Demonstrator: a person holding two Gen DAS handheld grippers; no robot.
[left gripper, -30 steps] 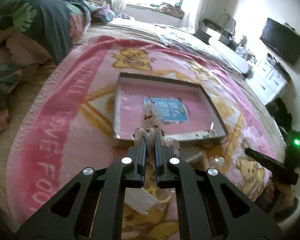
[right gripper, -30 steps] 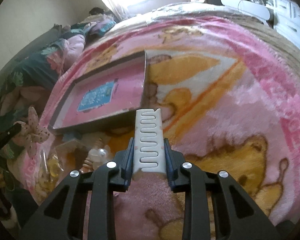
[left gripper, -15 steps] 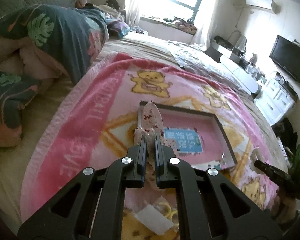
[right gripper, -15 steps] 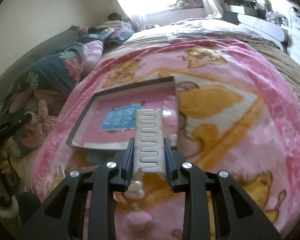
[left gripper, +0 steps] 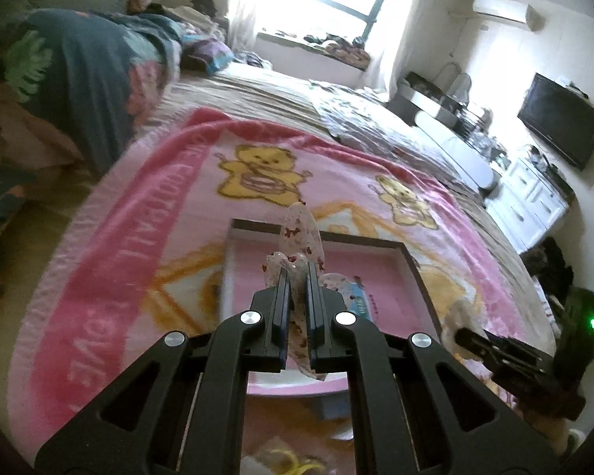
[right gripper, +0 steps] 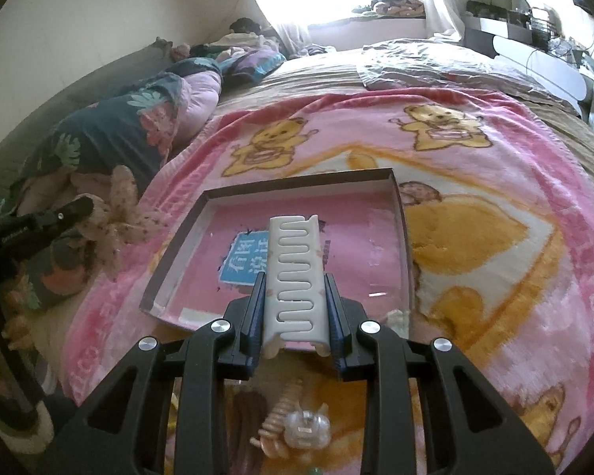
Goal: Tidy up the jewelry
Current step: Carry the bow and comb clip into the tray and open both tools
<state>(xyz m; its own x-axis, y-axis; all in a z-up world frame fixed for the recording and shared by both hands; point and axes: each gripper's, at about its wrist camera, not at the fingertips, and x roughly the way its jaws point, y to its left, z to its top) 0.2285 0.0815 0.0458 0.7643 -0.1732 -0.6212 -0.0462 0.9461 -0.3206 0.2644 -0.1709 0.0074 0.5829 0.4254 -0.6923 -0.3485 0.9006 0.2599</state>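
My left gripper [left gripper: 297,273] is shut on a white fabric bow hair clip with small red prints [left gripper: 301,233], held above the near left part of a shallow pink-lined box [left gripper: 410,255]. My right gripper [right gripper: 295,277] is shut on a white toothed claw hair clip [right gripper: 295,269], held above the near edge of the same box [right gripper: 396,182]. The left gripper with its bow [right gripper: 115,217] shows at the left of the right wrist view. The right gripper [left gripper: 495,348] shows at the lower right of the left wrist view. A blue label [right gripper: 237,263] lies on the box floor.
The box sits on a pink bear-print blanket [right gripper: 475,237] on a bed. A clear claw clip [right gripper: 307,429] and a beige spiral hair tie [right gripper: 277,419] lie near the right gripper. Yellow items [left gripper: 293,463] lie below the left gripper. Dark floral bedding [left gripper: 79,75] lies at left.
Both grippers have risen and pulled back from the box, still holding their clips. The box now sits lower and farther in both views.
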